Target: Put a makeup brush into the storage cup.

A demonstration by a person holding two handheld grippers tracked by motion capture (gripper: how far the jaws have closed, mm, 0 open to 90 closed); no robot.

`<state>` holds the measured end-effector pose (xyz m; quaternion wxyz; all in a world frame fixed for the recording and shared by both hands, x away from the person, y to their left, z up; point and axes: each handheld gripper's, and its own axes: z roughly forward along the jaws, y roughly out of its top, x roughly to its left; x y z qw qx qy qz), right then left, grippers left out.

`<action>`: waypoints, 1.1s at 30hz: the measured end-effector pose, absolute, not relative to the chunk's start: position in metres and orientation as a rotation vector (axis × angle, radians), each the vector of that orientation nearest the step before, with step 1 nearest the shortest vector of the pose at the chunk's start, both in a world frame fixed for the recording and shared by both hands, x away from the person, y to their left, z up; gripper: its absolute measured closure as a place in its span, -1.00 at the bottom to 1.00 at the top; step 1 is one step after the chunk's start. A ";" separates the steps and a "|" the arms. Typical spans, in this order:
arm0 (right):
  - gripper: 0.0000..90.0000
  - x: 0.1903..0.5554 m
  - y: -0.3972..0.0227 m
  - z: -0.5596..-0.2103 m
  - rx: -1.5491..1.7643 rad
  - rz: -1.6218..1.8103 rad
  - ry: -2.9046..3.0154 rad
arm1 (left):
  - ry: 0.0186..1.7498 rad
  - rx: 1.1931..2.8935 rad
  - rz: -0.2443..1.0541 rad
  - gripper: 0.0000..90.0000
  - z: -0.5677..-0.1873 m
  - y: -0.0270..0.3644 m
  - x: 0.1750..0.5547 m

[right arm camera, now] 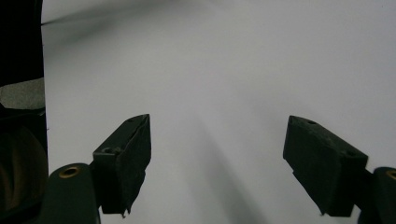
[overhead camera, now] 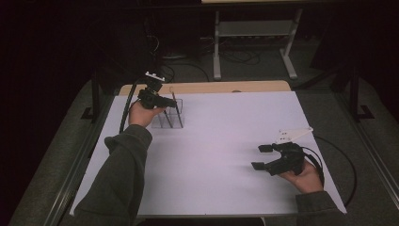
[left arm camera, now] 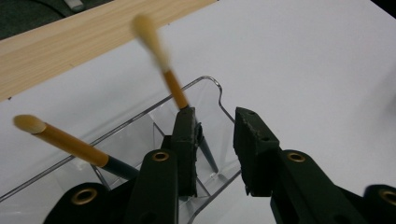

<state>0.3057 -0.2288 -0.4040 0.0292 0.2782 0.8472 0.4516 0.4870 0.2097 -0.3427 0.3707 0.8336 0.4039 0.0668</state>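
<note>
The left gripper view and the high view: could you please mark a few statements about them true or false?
1. Two brushes stand in the clear holder. True.
2. The left claw is clamped on a brush. False: its jaws stand apart, the brush beside one jaw.
3. The right claw is open over bare table. True.
4. The holder sits at the table's near right corner. False: far left.
</note>
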 end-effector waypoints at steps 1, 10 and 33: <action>-0.50 0.305 -0.228 -0.404 0.860 1.393 2.610 | 1.035 2.144 0.173 0.53 -0.342 0.211 0.487; -0.50 0.305 -0.229 -0.404 0.858 1.395 2.601 | 1.029 2.146 0.185 0.51 -0.336 0.218 0.481; -0.52 0.304 -0.233 -0.405 0.891 1.378 2.553 | 0.994 2.120 0.152 0.38 -0.335 0.224 0.460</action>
